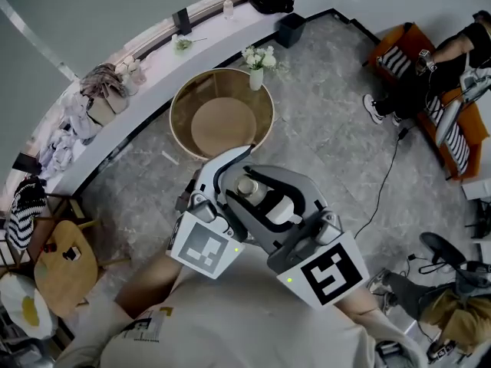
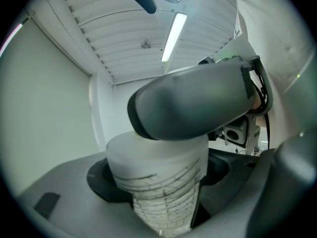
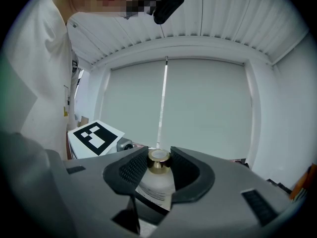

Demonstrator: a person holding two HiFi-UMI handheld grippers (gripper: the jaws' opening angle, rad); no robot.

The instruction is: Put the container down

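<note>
Clamped in the left claw (image 2: 157, 197) is the body of the frosted container (image 1: 265, 198); its gold-collared neck is pinched by the right claw (image 3: 158, 165). It should be lowered upright onto the round tabletop (image 1: 222, 129), clear of the flower vase (image 1: 257, 66), before release.

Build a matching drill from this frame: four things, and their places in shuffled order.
Things:
1. container
2. flower vase
3. wooden chair
4. orange sofa

Places:
A. upper right of the head view
B. clamped between jaws, off the floor
C. at the far edge of the round table
D. lower left of the head view

Pairs: 1-B, 2-C, 3-D, 4-A
</note>
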